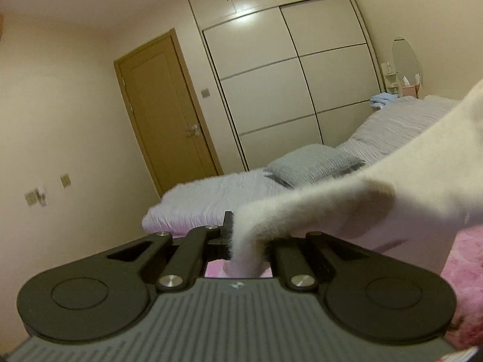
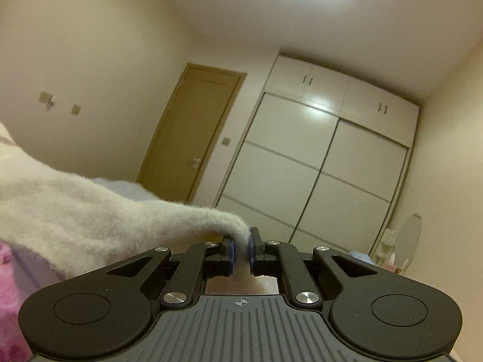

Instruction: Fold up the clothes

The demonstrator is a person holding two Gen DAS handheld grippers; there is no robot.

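A fluffy white garment [image 1: 377, 193] hangs in the air above the bed. My left gripper [image 1: 241, 238] is shut on one edge of it, and the cloth stretches away to the right, hiding the right finger. In the right wrist view the same white garment [image 2: 99, 211] runs off to the left from my right gripper [image 2: 241, 249], which is shut on another edge between its blue pads. Both grippers are raised and point toward the wardrobe and door.
A bed [image 1: 229, 199] with lilac covers and a grey-blue pillow [image 1: 314, 163] lies below. Pink fabric [image 1: 465, 271] shows at the right. A brown door [image 1: 169, 108], a white wardrobe [image 1: 286, 75], an oval mirror [image 1: 406, 60] and a blue cloth [image 1: 382, 99] stand beyond.
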